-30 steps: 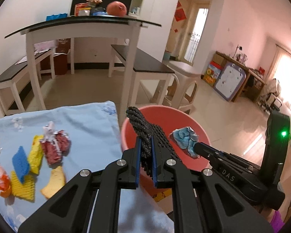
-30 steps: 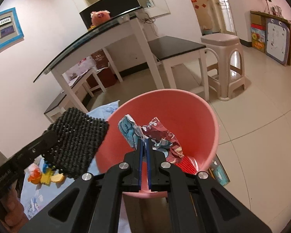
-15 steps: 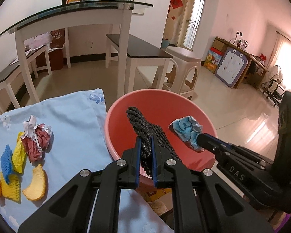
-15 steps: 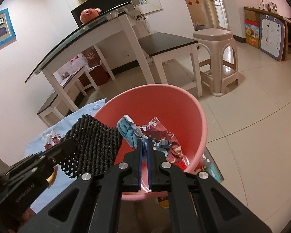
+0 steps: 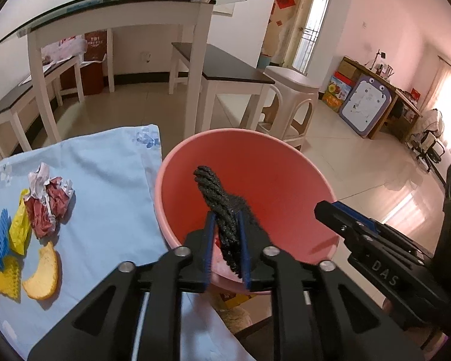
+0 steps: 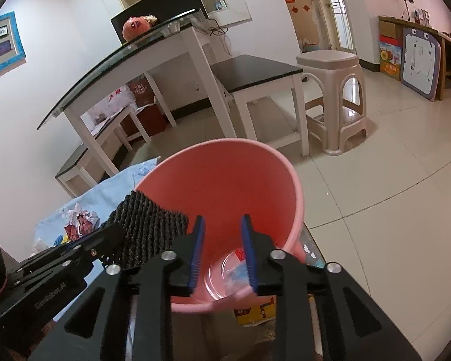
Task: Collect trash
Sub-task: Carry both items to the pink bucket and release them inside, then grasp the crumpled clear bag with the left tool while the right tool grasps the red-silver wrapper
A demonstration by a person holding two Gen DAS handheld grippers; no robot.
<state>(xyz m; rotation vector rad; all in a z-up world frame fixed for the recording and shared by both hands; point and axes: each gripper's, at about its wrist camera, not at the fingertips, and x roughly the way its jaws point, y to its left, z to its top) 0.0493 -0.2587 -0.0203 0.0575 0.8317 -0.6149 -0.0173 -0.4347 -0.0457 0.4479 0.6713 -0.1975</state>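
A pink bucket (image 5: pixel 285 180) stands at the edge of a table with a light blue cloth (image 5: pixel 105 180). My left gripper (image 5: pixel 227 237) holds a black foam net (image 5: pixel 222 210) over the bucket's mouth; its jaws look slightly parted around the net. My right gripper (image 6: pixel 222 249) is open and empty above the bucket (image 6: pixel 240 180). Blue and red wrappers (image 6: pixel 237 267) lie at the bucket's bottom. The black net (image 6: pixel 147 228) and left gripper (image 6: pixel 105 240) show at the left of the right wrist view. A crumpled red-white wrapper (image 5: pixel 48 201) lies on the cloth.
Yellow and blue foam nets (image 5: pixel 9 240) and a yellow peel (image 5: pixel 43 273) lie on the cloth's left side. Behind stand a glass-topped white table (image 5: pixel 120 9), dark benches (image 5: pixel 222 66) and a beige plastic stool (image 5: pixel 291 96). Tiled floor lies to the right.
My right gripper has opened and the blue wrapper it held has dropped into the bucket. My left gripper has moved further over the bucket with the black net, its jaws slightly wider.
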